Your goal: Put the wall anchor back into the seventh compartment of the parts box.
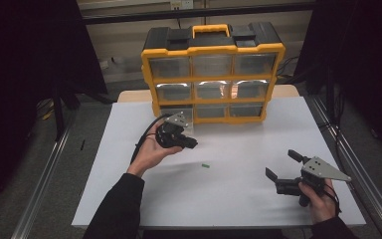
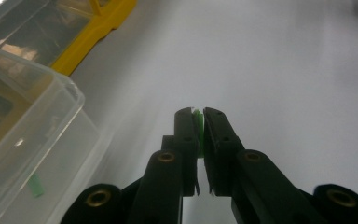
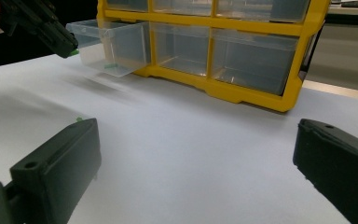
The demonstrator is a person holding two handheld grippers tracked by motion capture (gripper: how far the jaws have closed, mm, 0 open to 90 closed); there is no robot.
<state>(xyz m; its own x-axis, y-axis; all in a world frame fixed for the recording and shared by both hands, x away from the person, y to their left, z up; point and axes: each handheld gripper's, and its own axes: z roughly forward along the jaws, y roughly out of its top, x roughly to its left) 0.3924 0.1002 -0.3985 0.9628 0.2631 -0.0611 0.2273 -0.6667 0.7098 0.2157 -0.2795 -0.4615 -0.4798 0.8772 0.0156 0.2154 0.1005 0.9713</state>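
My left gripper (image 1: 193, 143) hovers above the white table in front of the organizer's bottom-left corner. In the left gripper view its jaws (image 2: 199, 122) are shut on a small green piece (image 2: 197, 125). Beside it, a clear drawer (image 2: 32, 130) is pulled out of the yellow organizer (image 1: 213, 74), and another green piece (image 2: 36, 185) lies inside. A third green piece (image 1: 205, 166) lies loose on the table. My right gripper (image 1: 280, 163) rests open near the front right, with nothing between its jaws (image 3: 198, 140). It looks toward the open drawer (image 3: 112, 46) and the left gripper (image 3: 58, 39).
The organizer has three rows of clear drawers and a handle on top, and stands at the back of the white table (image 1: 238, 144). A metal rail (image 1: 358, 164) runs along the table's right side. The loose green piece (image 3: 79, 119) lies just beyond my right gripper's left jaw.
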